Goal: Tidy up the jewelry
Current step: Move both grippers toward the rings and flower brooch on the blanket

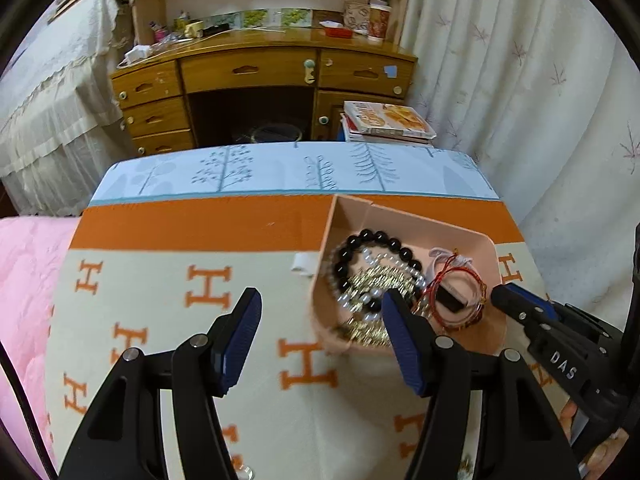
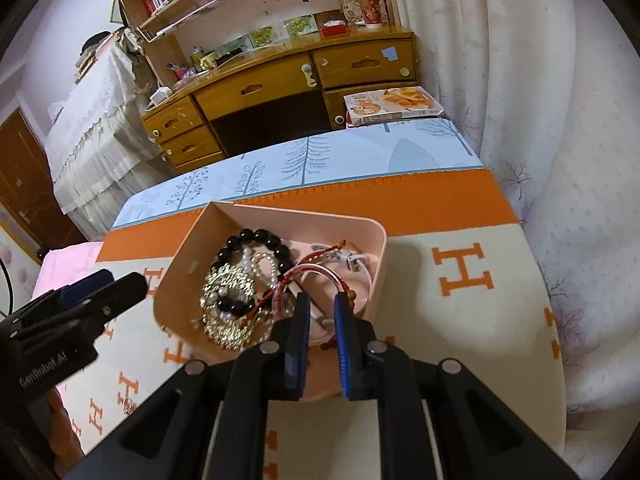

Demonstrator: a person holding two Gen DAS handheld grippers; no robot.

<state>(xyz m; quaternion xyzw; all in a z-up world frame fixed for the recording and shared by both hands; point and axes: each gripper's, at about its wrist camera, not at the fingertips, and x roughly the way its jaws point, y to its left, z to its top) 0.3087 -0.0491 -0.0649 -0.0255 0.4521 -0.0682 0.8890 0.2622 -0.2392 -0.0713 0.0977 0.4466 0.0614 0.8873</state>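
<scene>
Now, tray: the pink tray (image 2: 376, 256) sits on the H-print blanket (image 2: 480, 320), heaped with jewelry.
Right claw (image 2: 320, 308): half-parted over the red string bracelet (image 2: 320, 268), gripping nothing I can see.
Left claw (image 1: 320, 312): wide open, empty, at the tray's left wall.
My approach: I lower slowly and pinch only the red loop, clear of the black bead bracelet (image 2: 256, 240).

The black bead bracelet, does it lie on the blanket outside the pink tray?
No, the black bead bracelet lies inside the pink tray.
</scene>
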